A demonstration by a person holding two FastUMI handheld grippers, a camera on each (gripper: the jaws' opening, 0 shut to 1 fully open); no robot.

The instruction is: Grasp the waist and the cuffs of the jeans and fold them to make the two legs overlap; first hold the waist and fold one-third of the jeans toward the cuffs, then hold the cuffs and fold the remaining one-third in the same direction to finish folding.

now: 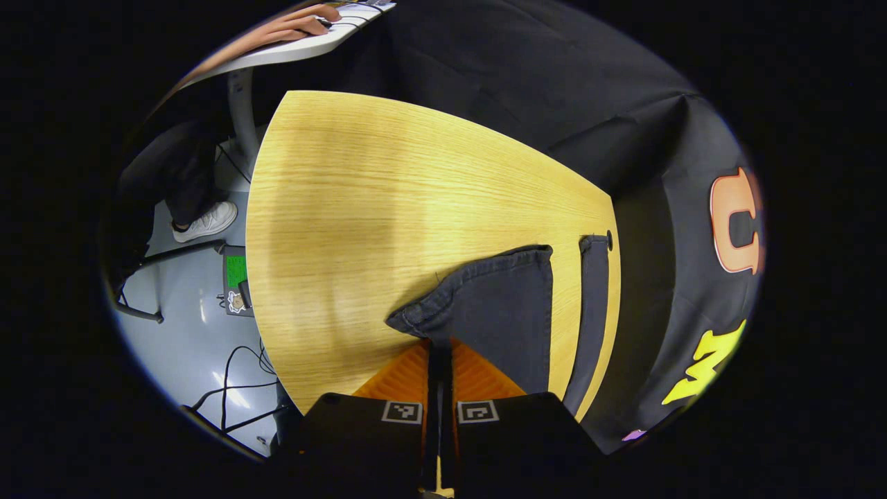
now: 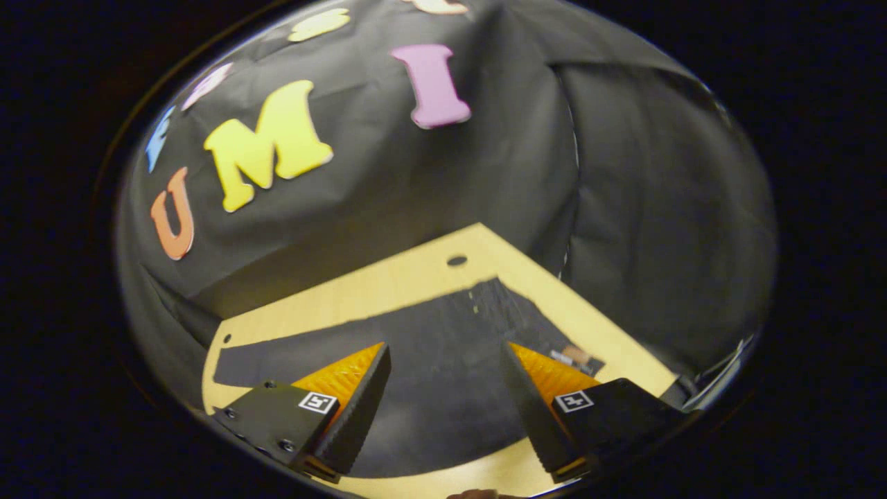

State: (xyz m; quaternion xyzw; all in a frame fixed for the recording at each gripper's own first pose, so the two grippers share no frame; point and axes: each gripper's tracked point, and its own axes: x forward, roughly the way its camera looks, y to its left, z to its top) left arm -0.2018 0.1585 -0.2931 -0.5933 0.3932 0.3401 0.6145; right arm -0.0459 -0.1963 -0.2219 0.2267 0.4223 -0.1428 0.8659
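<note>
Jeans flat on wooden table; grey floor beside.

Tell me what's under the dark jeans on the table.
The dark denim jeans lie flat on the light wooden table; bare wood shows around them. Anything beneath the cloth is covered.

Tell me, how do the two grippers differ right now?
The left gripper has its fingers closed together, while the right gripper has its fingers spread wide apart. The left gripper pinches a raised edge of the dark jeans; the right gripper holds nothing, and the jeans lie flat beyond its fingers. Both are over the same wooden table.
</note>
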